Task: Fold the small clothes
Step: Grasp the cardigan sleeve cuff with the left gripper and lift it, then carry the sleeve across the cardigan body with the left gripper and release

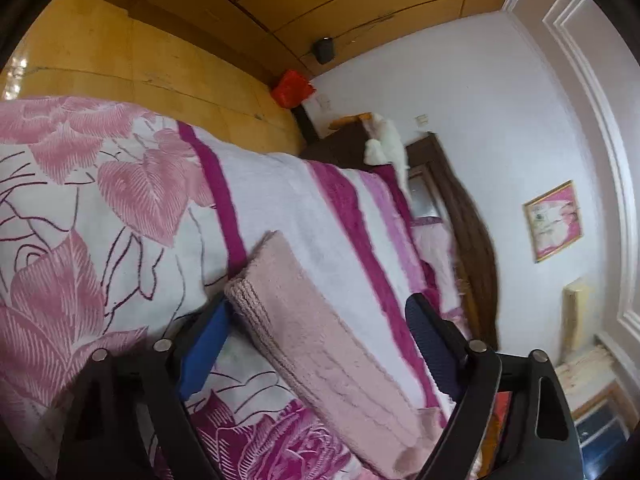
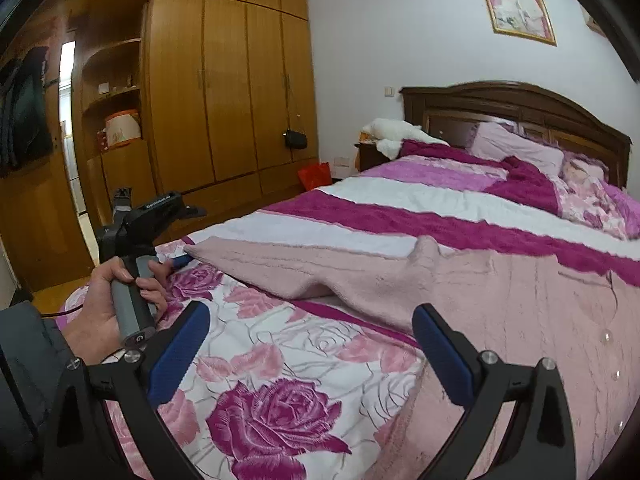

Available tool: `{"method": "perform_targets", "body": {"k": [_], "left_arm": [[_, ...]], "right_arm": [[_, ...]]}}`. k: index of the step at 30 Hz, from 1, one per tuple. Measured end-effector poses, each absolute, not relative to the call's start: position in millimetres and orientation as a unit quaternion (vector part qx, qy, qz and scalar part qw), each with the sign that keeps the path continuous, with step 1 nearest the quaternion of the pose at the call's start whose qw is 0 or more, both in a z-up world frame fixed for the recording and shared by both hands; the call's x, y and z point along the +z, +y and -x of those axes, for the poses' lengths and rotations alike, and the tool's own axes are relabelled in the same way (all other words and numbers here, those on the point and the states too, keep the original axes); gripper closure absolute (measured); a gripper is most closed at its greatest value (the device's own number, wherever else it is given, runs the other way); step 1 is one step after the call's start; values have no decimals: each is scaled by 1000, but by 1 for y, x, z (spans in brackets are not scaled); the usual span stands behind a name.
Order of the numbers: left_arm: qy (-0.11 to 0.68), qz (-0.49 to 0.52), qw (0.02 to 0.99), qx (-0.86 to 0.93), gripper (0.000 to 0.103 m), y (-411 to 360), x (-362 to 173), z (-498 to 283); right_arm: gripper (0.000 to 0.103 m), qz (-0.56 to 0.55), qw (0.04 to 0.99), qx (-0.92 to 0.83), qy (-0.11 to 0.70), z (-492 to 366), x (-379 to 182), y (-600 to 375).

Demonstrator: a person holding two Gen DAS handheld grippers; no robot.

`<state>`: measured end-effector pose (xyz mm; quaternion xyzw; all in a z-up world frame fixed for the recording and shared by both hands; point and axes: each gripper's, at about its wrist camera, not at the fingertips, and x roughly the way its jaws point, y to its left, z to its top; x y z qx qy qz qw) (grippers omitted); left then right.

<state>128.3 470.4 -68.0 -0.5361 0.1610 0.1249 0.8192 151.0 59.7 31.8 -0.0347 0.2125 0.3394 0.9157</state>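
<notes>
A pale pink knitted garment [image 2: 500,292] lies spread on the bed, one sleeve [image 2: 260,264] stretched out to the left. In the left wrist view that sleeve [image 1: 320,344] runs between the jaws of my left gripper [image 1: 320,304]. The cuff lies against the blue left pad [image 1: 204,344], while a gap stays at the dark right pad, so the jaws stand open around it. From the right wrist view, a hand holds the left gripper [image 2: 182,259] at the cuff. My right gripper [image 2: 310,320] hovers open over the floral bedspread [image 2: 280,360], just short of the sleeve, with nothing in it.
The bed carries a striped magenta and white blanket [image 2: 400,216], with pillows [image 2: 516,148] and a dark headboard [image 2: 512,100] behind. A wooden wardrobe [image 2: 224,80] stands to the left, with a red bag [image 2: 314,174] at its foot. A white plush toy [image 2: 394,130] lies on the nightstand.
</notes>
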Motion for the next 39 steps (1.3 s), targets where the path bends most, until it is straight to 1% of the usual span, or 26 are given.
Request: {"method": "perform_targets", "body": {"k": [1, 2, 3, 4, 8, 15, 24, 31, 39], "left_arm": [[170, 532, 816, 149, 64, 468, -68, -129], [178, 532, 812, 164, 74, 467, -69, -130], [191, 534, 803, 183, 94, 467, -73, -132], [197, 539, 796, 192, 103, 467, -78, -130], [177, 573, 779, 184, 103, 476, -89, -122], [181, 550, 792, 196, 103, 473, -84, -126], [176, 547, 793, 200, 103, 466, -78, -120], [153, 557, 792, 196, 103, 454, -61, -118], [153, 499, 833, 181, 103, 420, -21, -142]], "right_arm": [[0, 32, 918, 338, 204, -149, 35, 58], [0, 32, 920, 338, 195, -148, 38, 57], [0, 36, 922, 337, 186, -145, 42, 57], [0, 42, 924, 334, 182, -144, 43, 58], [0, 54, 926, 322, 191, -149, 41, 59], [0, 17, 928, 294, 227, -172, 33, 44], [0, 9, 942, 252, 223, -184, 34, 33], [0, 6, 953, 205, 221, -188, 35, 30], [0, -9, 954, 202, 219, -192, 49, 7]]}}
